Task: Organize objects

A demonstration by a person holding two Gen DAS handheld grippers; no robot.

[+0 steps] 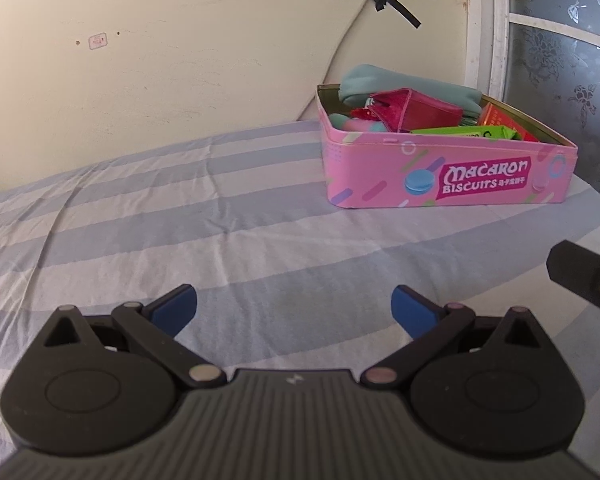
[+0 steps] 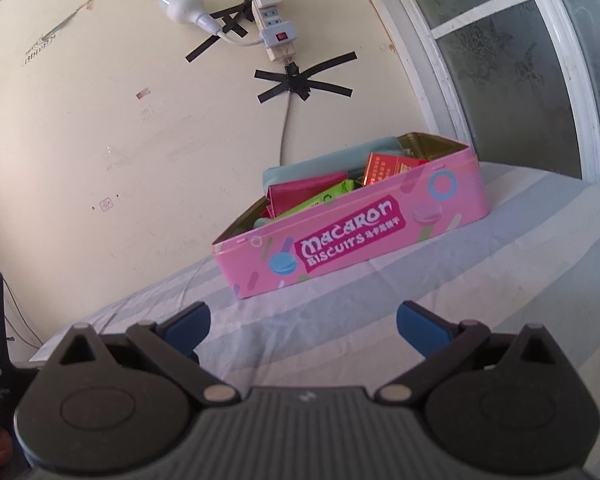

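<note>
The left gripper (image 1: 294,312) hangs over the striped bed sheet (image 1: 180,220) with its blue pads spread wide and nothing between them. The right gripper (image 2: 303,326) is spread the same way, also holding nothing. Ahead of both, the pink Macaron Biscuits tin (image 1: 440,168) sits on the bed near the wall, lid off. Inside are a teal pouch (image 1: 364,80), a magenta wallet (image 1: 412,112), green packets (image 1: 472,133) and a red box (image 2: 382,168).

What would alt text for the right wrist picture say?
An open pink biscuit tin packed with a teal pouch, red box and green packet sits on a striped bedsheet, beyond the open, empty right gripper.
</note>
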